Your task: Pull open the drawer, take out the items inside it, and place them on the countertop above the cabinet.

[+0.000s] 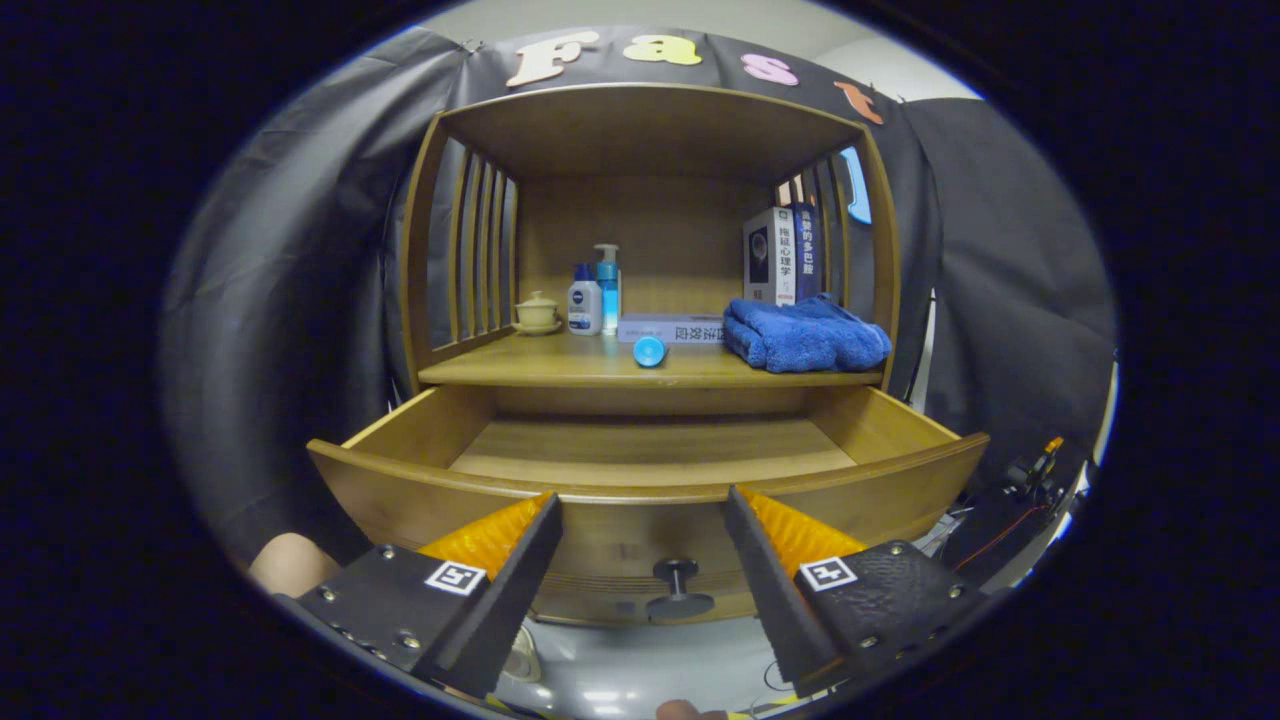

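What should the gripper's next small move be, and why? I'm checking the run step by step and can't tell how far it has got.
Probably a slight lift and tilt to look deeper into the drawer. It is pulled open, its visible floor looks bare, and its front panel hides the near part. The gripper is open, holding nothing, with the knob between its fingers. A blue towel and blue cup lie on the countertop.

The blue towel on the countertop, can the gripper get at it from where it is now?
Probably yes. The gripper is open, its fingers either side of the drawer knob. The blue towel lies at the countertop's front edge, beyond the open drawer, with nothing standing in front of it.
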The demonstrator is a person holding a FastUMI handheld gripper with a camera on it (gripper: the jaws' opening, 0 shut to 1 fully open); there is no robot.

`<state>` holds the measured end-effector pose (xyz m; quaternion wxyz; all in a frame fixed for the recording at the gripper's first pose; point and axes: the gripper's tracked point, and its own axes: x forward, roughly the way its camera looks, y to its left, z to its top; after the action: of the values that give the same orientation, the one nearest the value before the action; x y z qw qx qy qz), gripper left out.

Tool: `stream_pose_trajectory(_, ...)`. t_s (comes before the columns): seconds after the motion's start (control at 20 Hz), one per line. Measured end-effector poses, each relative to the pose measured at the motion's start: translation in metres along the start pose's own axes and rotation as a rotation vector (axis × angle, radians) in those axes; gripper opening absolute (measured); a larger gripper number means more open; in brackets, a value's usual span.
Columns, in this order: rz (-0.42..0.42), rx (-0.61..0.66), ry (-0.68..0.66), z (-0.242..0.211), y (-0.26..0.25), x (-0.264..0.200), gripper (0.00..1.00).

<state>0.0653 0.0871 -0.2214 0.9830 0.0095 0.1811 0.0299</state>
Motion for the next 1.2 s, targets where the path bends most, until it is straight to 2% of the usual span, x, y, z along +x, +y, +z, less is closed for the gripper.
stream_pose_trajectory(0.55, 0.017, 0.056, -0.013, 0.01, -0.001, 0.021, 0.99)
stream_pose_trajectory(1.05, -0.002, 0.047, -0.005, 0.016, 0.004, 0.053, 0.99)
stream_pose_trajectory(1.2, -0.005, 0.107, 0.022, 0.014, 0.004, 0.063, 0.99)
